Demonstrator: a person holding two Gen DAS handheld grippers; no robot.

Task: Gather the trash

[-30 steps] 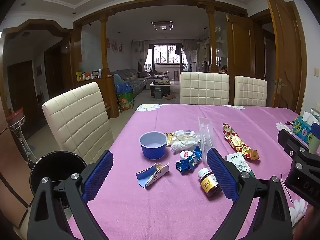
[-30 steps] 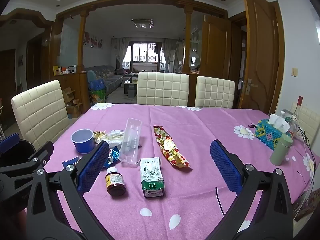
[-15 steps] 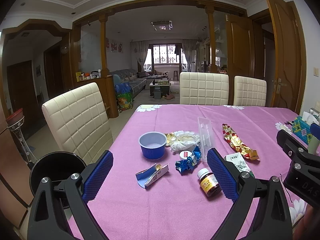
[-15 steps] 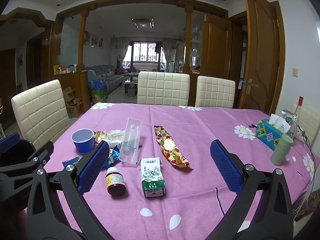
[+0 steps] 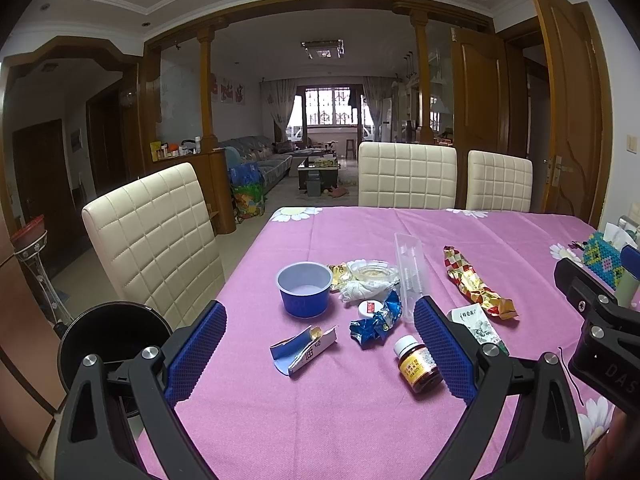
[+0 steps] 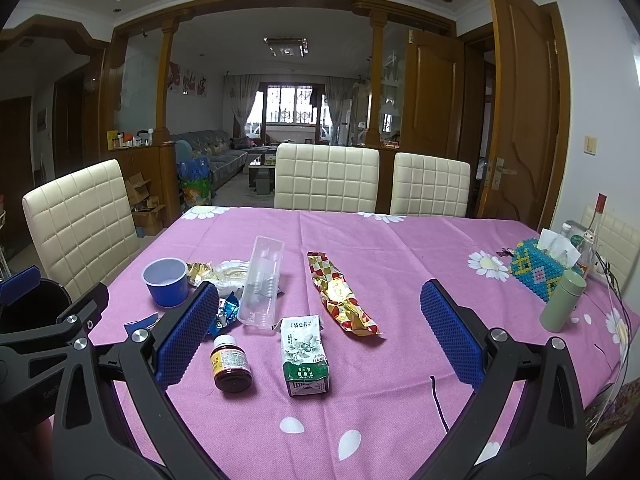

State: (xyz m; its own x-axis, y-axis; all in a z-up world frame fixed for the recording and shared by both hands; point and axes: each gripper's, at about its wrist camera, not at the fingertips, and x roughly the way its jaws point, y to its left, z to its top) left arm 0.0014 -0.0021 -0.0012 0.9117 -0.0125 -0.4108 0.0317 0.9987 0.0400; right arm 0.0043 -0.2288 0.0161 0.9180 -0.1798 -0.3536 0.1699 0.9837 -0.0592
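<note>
At far left, off the table's left edge, a round black bin (image 5: 110, 334) stands on the floor beside a cream quilted chair (image 5: 154, 236). The left gripper (image 5: 320, 354) hovers over the near edge of the pink flowered tablecloth (image 5: 320, 420), its blue-padded fingers (image 5: 196, 354) spread wide and empty. The trash lies clustered mid-table: one blue plastic cup (image 5: 305, 294), a torn blue-and-white carton flap (image 5: 304, 350), a crumpled blue foil wrapper (image 5: 376, 322), one brown pill bottle with a yellow label (image 6: 230, 362), a clear plastic tray (image 6: 262, 282), a green-and-white drink carton with Chinese print (image 6: 304, 354), and one gold-and-red checked wrapper (image 6: 340, 296). The right gripper (image 6: 320, 334) is likewise spread and empty. Open cloth lies right of the wrapper, up to a beaded tissue box (image 6: 540, 268) and green flask (image 6: 562, 300).
</note>
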